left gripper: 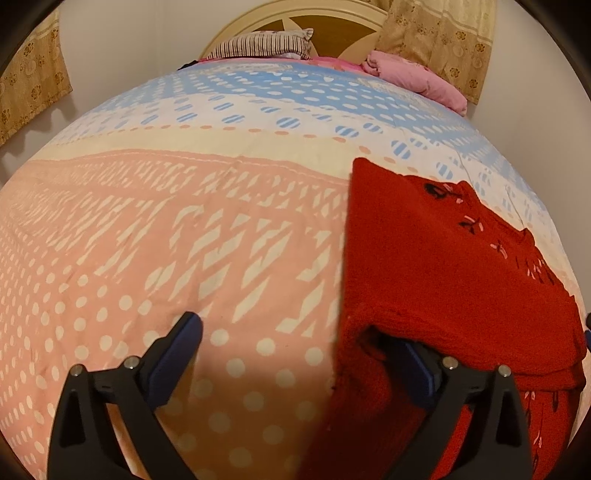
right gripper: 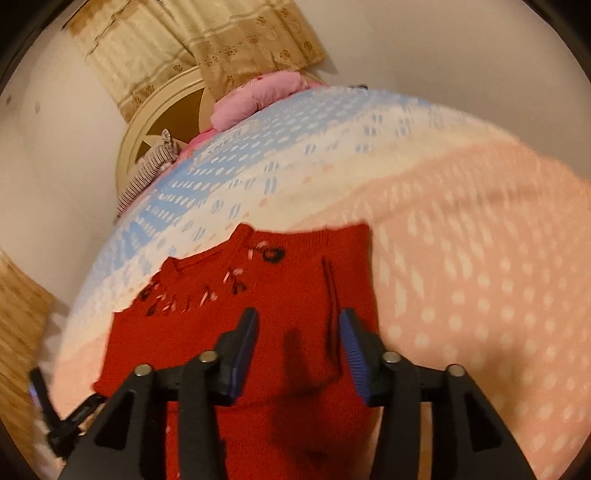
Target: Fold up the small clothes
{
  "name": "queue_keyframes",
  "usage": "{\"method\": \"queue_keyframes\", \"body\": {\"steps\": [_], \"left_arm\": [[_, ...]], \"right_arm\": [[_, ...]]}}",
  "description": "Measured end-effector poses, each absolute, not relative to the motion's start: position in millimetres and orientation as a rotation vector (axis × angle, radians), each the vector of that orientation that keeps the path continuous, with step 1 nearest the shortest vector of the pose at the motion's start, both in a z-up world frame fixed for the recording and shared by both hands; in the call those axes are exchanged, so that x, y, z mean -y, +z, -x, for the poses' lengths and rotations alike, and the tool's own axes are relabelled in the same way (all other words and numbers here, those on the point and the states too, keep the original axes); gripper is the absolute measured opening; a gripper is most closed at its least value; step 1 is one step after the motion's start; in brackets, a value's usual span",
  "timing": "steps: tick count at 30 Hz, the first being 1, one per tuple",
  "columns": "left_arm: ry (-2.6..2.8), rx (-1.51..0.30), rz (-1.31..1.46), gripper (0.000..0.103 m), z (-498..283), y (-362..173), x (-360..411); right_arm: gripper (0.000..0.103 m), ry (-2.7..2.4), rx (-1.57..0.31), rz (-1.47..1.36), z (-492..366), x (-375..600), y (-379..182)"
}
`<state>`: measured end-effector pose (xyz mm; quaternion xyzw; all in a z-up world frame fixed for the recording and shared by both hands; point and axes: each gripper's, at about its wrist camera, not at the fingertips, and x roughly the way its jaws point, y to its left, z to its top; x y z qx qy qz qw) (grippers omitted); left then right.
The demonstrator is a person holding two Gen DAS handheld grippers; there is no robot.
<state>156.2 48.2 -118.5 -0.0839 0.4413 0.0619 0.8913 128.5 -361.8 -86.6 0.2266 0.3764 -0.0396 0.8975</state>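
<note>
We see a red knitted sweater (left gripper: 436, 258) lying on the bed, over the band where the peach part of the bedspread (left gripper: 184, 229) meets its cream and blue stripes. It is folded over itself, with small pink and black embroidered motifs showing along one edge and a thicker folded layer nearest the grippers.

Our left gripper (left gripper: 295, 343) stands with its jaws spread wide. One blue-padded finger (left gripper: 181, 343) rests over bare bedspread, while the other is tucked under the lifted near edge of the sweater, so the cloth drapes over that finger rather than being pinched; we see nothing clamped between the pads.

Our right gripper (right gripper: 299, 332) hovers above the sweater with its jaws partly apart, roughly halfway. The red knit fills the gap between the pads, yet neither pad presses on it, so it has hold of nothing.

Farther out, at the head of the bed, lie a striped pillow (left gripper: 258, 46) and a bundled pink blanket (left gripper: 417, 79) against a cream round-topped headboard (left gripper: 332, 22). Tan floral curtains (left gripper: 436, 40) hang on the pale wall behind
</note>
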Motion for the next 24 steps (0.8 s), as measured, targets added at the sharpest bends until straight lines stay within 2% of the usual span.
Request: {"method": "queue_keyframes", "body": {"steps": [3, 4, 5, 7, 14, 19, 24], "left_arm": [[0.129, -0.917, 0.174, 0.101, -156, -119, -48], [0.129, -0.917, 0.175, 0.101, -157, -119, -48], [0.129, -0.917, 0.175, 0.101, -157, -119, -48], [0.133, -0.917, 0.174, 0.102, -158, -119, -48], [0.147, -0.917, 0.179, 0.103, -158, -120, -50], [0.15, -0.915, 0.191, 0.103, -157, -120, -52], [0.151, -0.915, 0.191, 0.103, -156, -120, -53]], "right_arm": [[0.052, -0.081, -0.877, -0.37, -152, 351, -97], [0.04, -0.077, -0.896, -0.349, -156, 349, -101], [0.017, -0.089, -0.909, -0.306, -159, 345, -104], [0.012, -0.102, -0.906, -0.247, -158, 343, -105], [0.011, -0.189, -0.772, -0.267, -138, 358, -82], [0.011, -0.181, -0.853, -0.295, -149, 361, -104], [0.011, -0.232, -0.843, -0.295, -146, 363, -107]]}}
